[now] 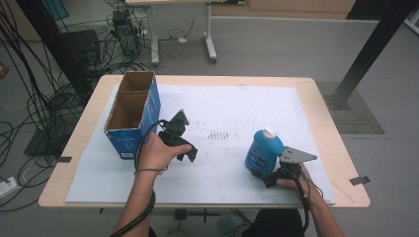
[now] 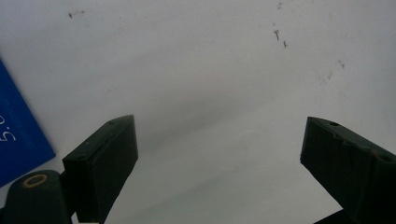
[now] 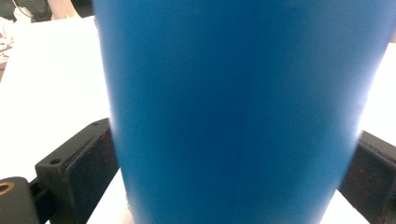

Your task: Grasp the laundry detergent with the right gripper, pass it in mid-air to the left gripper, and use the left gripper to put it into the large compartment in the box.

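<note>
One bottle [image 1: 263, 152] tonged, box [image 1: 133, 112] left — apart

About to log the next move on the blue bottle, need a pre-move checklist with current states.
1. Right gripper jaws on both sides of blue bottle: ok.
2. Bottle white cap on: ok.
3. Grip firm enough to lift: cannot tell.
4. Left gripper open and holding nothing: ok.
5. Cardboard box top open, near compartment shows nothing inside: ok.
6. White mat between bottle and box free of obstacles, apart from the left gripper: ok.
</note>
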### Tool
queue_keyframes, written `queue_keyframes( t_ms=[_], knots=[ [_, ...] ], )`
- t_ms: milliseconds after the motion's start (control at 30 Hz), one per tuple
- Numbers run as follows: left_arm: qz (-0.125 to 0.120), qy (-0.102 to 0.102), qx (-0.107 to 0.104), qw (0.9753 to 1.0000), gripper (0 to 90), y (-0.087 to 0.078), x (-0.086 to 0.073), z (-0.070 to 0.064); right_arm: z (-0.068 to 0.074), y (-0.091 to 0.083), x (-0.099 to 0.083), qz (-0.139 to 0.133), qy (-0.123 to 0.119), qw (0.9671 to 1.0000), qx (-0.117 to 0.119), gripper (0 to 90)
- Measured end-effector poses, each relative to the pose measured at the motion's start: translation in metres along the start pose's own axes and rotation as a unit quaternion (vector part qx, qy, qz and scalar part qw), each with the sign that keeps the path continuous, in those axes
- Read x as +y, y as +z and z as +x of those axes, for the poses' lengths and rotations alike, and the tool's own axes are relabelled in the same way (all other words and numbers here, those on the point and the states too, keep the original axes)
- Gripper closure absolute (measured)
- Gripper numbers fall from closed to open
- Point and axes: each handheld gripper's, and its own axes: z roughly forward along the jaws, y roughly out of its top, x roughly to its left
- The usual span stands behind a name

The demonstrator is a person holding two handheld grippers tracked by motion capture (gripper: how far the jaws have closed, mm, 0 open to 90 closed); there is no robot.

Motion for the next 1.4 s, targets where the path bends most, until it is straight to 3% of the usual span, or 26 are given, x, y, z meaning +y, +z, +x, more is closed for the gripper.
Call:
queue_keyframes(
  t_ms=[1400],
  knots=[
    [0.002,0.01,-0.002,0.9999,11.4,0.0031,0.0037,-0.0088,0.0001,-0.0016,-0.0009,-0.009,0.004,0.9999,-0.001,4.1]
  ],
)
